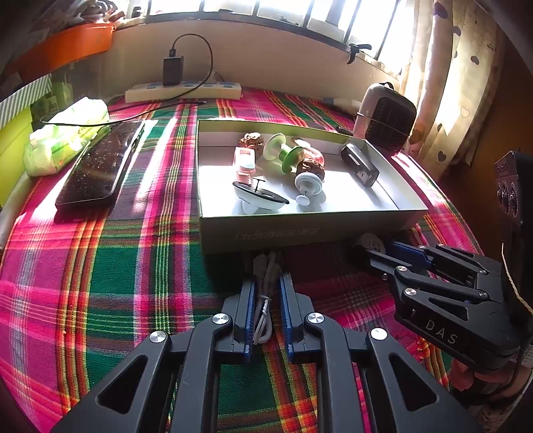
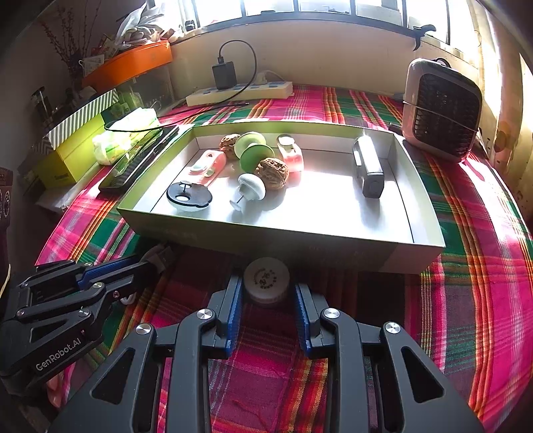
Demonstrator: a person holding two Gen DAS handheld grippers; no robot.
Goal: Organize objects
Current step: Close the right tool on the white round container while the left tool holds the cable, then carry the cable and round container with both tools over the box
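1. A bench under a pink-green plaid cloth stands below a sunlit window.
2. Just near of the cardboard tray, the left gripper has its jaws pinching a coiled white cable.
3. The right gripper jaws flank a white cap, touching its sides.
4. The tray holds two walnuts and two pink clips.

The box's near wall hides the far end of the cable.
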